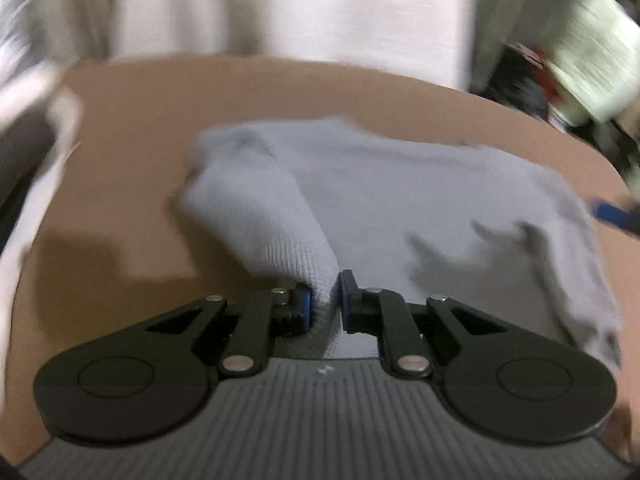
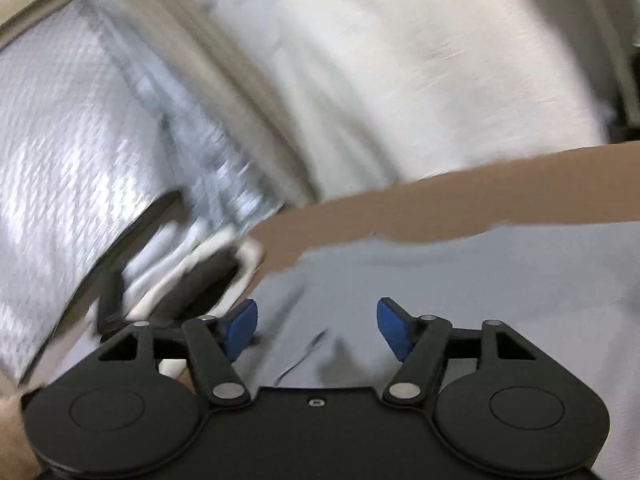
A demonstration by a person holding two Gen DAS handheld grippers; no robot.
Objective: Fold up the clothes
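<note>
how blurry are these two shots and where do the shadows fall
Left wrist view: the background is smeared by motion, while the left claw, pinching the grey garment, is fairly sharp; dark shadows fall on the garment's right part and on the brown table at left. Right wrist view: heavier streaking across the white cloth and the quilted silver material; the open right claw stays crisp.
</note>
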